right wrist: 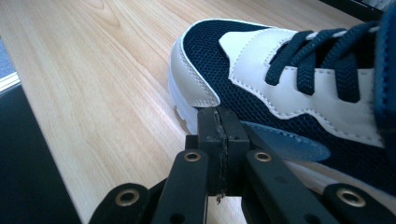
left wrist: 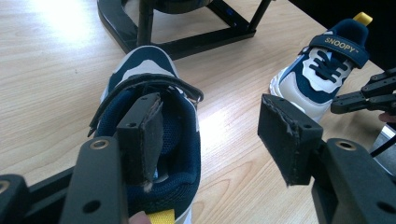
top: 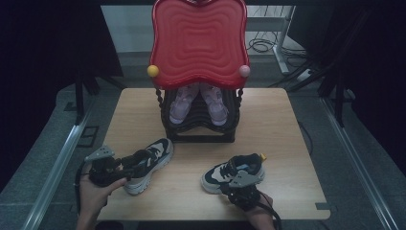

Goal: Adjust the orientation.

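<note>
Left gripper [top: 125,165] at left sneaker [top: 148,163], right gripper [top: 238,188] beside right sneaker [top: 233,171]

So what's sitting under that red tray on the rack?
Under the red tray, a pair of pink shoes rests on the black rack, toes pointing toward the person. The tray covers their heels and whatever lies further back on the rack.

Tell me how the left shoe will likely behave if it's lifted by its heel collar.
The left shoe is probably light: a small sneaker of mesh and foam. Its padded collar looks soft, so it may fold or squash under the left gripper, whose one jaw sits inside the opening. Gripped at the heel, the toe would likely droop, though the thick sole should stay stiff.
</note>
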`<action>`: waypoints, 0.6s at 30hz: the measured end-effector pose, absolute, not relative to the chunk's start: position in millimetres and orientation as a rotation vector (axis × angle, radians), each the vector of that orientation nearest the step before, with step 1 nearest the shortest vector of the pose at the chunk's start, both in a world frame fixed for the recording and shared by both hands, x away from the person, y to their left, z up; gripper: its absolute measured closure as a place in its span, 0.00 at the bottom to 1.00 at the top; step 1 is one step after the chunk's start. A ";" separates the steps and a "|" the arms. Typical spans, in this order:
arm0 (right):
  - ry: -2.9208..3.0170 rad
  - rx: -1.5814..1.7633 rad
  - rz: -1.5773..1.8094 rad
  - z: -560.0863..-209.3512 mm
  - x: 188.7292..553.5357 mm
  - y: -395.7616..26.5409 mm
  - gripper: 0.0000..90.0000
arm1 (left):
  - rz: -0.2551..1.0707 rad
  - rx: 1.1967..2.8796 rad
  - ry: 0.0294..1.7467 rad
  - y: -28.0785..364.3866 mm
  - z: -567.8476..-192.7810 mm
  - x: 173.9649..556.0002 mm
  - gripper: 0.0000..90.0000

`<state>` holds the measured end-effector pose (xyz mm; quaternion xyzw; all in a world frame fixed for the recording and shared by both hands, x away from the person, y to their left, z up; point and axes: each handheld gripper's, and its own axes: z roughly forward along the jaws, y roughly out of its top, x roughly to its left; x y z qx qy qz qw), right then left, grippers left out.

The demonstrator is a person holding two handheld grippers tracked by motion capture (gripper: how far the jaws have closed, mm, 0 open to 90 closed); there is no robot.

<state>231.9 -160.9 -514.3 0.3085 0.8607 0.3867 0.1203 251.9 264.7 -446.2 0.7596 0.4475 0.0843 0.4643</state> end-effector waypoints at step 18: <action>2.474 0.933 1.123 -514.6 245.8 -145.8 1.00 | 0.199 1.871 1.103 264.8 -447.5 252.2 0.45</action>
